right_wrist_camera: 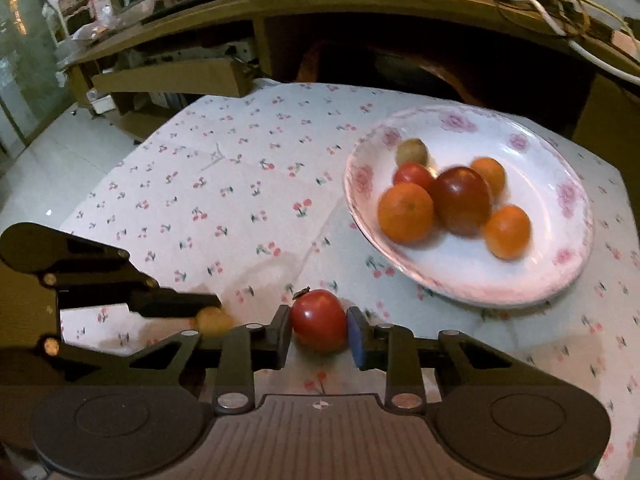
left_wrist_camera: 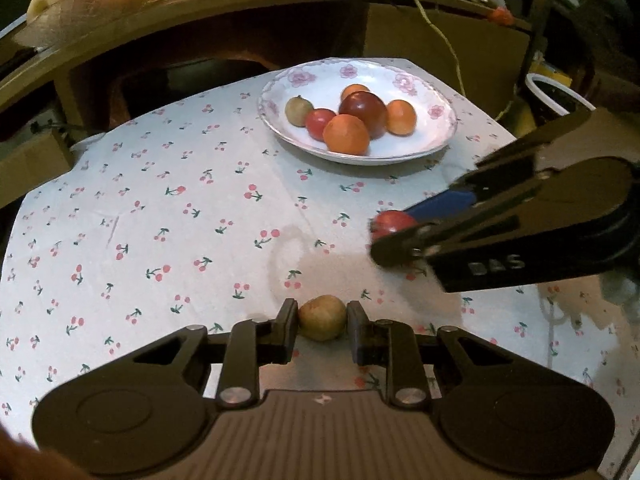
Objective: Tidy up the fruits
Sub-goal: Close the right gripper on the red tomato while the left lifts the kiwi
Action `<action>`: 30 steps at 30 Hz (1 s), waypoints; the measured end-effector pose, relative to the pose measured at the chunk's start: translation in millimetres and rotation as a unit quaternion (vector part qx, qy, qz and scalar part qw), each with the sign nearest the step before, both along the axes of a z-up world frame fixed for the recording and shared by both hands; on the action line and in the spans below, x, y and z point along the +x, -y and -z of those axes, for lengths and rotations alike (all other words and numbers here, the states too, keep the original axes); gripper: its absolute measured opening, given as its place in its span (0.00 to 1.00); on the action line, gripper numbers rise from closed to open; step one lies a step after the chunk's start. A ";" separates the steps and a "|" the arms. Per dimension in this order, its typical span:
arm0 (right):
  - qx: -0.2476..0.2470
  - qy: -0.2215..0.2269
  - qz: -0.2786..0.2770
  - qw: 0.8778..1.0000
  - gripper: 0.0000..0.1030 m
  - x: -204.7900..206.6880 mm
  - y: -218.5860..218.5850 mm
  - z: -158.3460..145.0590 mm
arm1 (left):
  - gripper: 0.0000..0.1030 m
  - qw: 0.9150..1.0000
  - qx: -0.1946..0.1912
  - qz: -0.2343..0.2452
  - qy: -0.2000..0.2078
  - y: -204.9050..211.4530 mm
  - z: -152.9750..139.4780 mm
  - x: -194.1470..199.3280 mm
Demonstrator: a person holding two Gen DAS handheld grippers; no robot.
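The table in front of me is covered by a white cloth printed with small cherries (left_wrist_camera: pixel 192 208), and it fills most of both views. On its far right part sits a white plate with pink flowers round the rim (left_wrist_camera: pixel 434 114), holding a heap of fruit: a dark red fruit (left_wrist_camera: pixel 366 114) in the middle, three orange ones around it, of which the nearest orange (left_wrist_camera: pixel 346 135) is the largest, a small red one (left_wrist_camera: pixel 319 122) and a small yellow-green one (left_wrist_camera: pixel 298 110) at the left edge. Nearer to me, well apart from the plate, my right gripper (right_wrist_camera: pixel 319 330) is clamped on a red fruit with a dry stalk (right_wrist_camera: pixel 319 320), its pads pressing both sides while the fruit sits low over the cloth; whether it touches I cannot tell. Just to its left, my left gripper (left_wrist_camera: pixel 322 326) is clamped on a small yellow-brown fruit (left_wrist_camera: pixel 322 317), smallest of the things I hold, also down by the cloth
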State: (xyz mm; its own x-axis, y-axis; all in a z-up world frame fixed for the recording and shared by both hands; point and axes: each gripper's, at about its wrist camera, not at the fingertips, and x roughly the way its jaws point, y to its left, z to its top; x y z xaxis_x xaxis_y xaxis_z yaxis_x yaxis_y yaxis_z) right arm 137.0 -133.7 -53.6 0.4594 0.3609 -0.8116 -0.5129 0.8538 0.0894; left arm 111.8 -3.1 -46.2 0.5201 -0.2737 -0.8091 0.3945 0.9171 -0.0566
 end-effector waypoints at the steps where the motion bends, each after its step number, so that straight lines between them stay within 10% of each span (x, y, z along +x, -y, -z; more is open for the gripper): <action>1: 0.000 -0.003 0.005 1.000 0.28 -2.8 3.2 -0.9 | 0.30 1.000 0.000 0.002 0.002 1.1 -1.1 -1.5; 14: -0.019 -0.016 0.069 0.997 0.30 -53.5 41.7 -4.0 | 0.32 0.999 0.014 0.036 0.007 13.7 -0.4 -13.1; 21: -0.015 -0.004 0.058 0.998 0.39 -50.3 40.1 -1.0 | 0.49 0.999 0.023 0.036 0.014 7.0 0.9 -16.3; 30: -0.021 -0.002 0.042 0.999 0.42 -50.8 41.6 -1.8 | 0.38 0.999 0.020 0.047 0.011 11.9 -0.4 -18.7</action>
State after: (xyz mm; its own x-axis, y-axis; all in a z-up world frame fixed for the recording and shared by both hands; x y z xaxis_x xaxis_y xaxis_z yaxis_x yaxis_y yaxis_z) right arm 86.3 -175.3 -51.8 0.4836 0.2861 -0.8272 -0.4385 0.8971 0.0540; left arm 93.0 -14.9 -45.8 0.5110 -0.2894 -0.8094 0.4789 0.8778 -0.0116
